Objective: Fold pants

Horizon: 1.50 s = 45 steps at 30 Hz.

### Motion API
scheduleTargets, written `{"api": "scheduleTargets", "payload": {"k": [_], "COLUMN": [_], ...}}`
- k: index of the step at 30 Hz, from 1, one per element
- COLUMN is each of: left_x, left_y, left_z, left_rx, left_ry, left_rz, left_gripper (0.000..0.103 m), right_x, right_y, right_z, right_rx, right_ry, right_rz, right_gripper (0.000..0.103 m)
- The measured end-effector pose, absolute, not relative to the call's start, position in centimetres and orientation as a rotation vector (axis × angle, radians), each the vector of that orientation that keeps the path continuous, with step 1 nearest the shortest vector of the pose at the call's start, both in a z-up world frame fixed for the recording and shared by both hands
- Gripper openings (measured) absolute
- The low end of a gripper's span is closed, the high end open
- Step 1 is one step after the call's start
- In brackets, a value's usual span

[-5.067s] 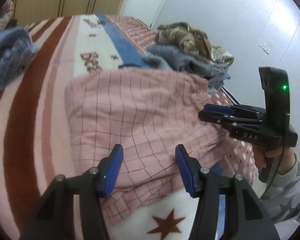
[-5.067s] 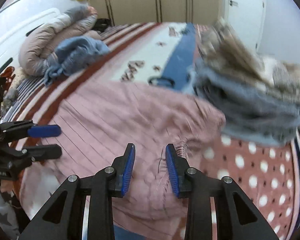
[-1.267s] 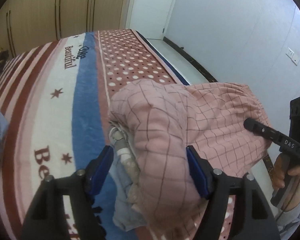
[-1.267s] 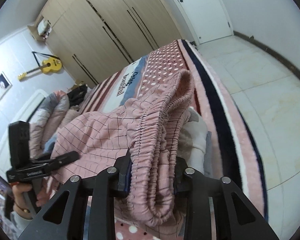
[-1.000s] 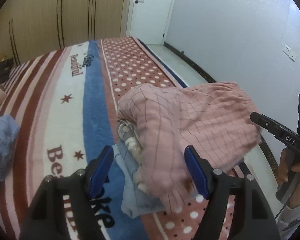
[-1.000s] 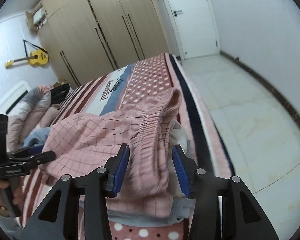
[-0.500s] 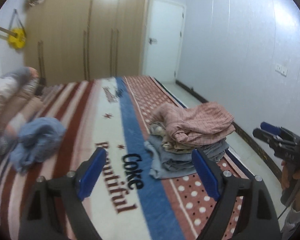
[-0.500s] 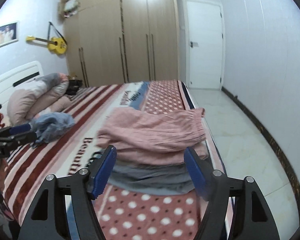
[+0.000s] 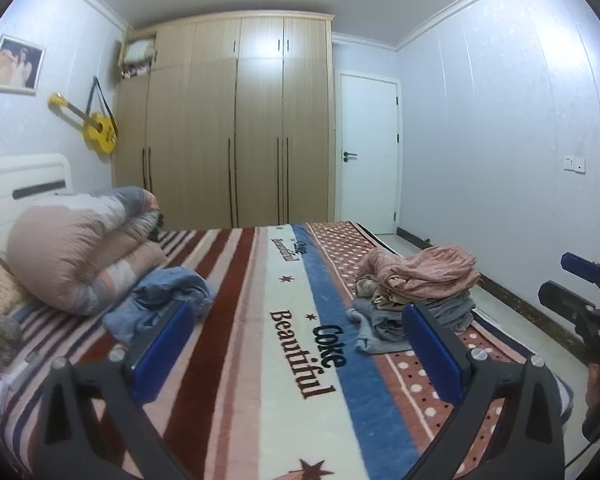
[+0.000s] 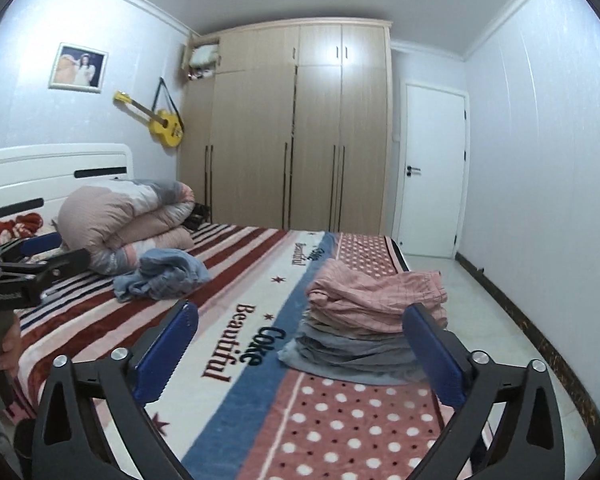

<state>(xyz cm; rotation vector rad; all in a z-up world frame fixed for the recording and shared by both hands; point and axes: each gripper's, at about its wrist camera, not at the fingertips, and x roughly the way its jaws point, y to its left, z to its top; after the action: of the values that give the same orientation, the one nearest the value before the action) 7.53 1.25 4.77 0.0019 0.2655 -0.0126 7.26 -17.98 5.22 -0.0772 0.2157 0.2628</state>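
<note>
The folded pink checked pants point(image 9: 420, 270) lie on top of a stack of folded grey clothes point(image 9: 440, 312) on the right side of the bed; they also show in the right wrist view point(image 10: 376, 292). My left gripper point(image 9: 296, 336) is wide open and empty, held back above the bed. My right gripper point(image 10: 300, 340) is also wide open and empty, well short of the stack point(image 10: 356, 352). A crumpled blue garment point(image 9: 164, 300) lies on the left of the bed, also in the right wrist view point(image 10: 160, 272).
A striped and dotted blanket point(image 9: 292, 344) covers the bed. A rolled duvet point(image 9: 76, 252) sits by the white headboard point(image 10: 60, 172). A wardrobe point(image 9: 236, 128), a white door point(image 9: 368, 152) and a yellow guitar point(image 10: 156, 118) line the far walls. Bare floor point(image 10: 500, 300) runs along the right.
Both grippers let go of the pink pants on the stack, opened wide and pulled back and up away from the bed.
</note>
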Motion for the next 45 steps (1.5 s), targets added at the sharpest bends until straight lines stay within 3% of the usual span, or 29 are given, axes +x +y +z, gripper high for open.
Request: {"api": "scheduleTargets", "payload": {"k": [45], "left_x": [5.6], "left_y": [0.2], "left_z": [4.2], "left_rx": [-0.024], "left_ry": [0.279], "left_rz": [-0.088], "left_gripper": [0.102], "right_x": [4.3], "right_y": [-17.4], "right_z": [4.3], "right_rx": [-0.024], "right_ry": [0.194], "right_rz": [0.227], "right_gripper": [0.102]}}
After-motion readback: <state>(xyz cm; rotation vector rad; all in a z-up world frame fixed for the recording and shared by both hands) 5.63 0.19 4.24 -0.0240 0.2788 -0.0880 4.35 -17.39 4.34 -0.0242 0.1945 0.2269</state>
